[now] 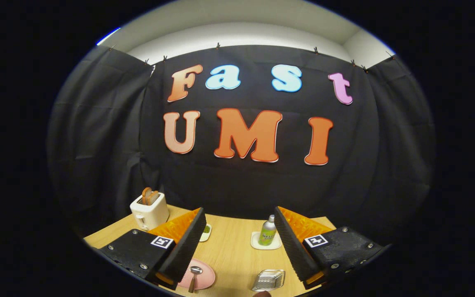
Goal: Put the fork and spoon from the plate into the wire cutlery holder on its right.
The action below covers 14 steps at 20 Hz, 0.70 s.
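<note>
Toaster point(150, 210) of cream plastic with bread at far left, then round pink plate point(205, 275) bearing a metal spoon point(193, 277) — bowl away, handle toward the camera, just inside the left finger. Fork not made out. Gripper point(237, 229) spread wide, grasping nothing. Right of the plate, apart — wire cutlery holder point(269, 280). Beyond, green bottle point(267, 232) on a white coaster.

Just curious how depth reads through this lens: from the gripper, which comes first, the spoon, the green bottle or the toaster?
1. Spoon, on the pink plate beside the left finger of the open gripper.
2. Green bottle, farther ahead, by the right finger.
3. Toaster, farthest, at the table's back left.
</note>
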Each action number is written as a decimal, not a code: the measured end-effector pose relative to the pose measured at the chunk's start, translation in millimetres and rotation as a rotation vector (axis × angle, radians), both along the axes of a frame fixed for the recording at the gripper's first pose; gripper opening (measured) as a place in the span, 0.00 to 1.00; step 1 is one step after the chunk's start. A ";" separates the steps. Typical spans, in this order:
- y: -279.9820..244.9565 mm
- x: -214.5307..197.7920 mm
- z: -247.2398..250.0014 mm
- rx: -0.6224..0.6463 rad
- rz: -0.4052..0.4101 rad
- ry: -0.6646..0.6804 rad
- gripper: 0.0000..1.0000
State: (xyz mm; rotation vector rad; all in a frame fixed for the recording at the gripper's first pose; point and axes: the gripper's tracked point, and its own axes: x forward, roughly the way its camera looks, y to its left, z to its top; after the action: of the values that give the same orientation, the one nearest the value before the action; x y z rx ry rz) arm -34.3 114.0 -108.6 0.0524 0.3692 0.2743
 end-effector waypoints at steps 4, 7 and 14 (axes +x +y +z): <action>31.5 -12.1 -48.1 0.012 0.058 0.130 0.99; 52.9 -31.1 -91.9 0.014 0.104 0.258 0.99; 93.9 -77.1 -173.4 -0.048 0.220 0.479 0.97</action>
State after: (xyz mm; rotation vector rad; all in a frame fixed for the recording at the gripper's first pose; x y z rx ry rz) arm -111.3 207.9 -282.0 0.0296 0.8601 0.4717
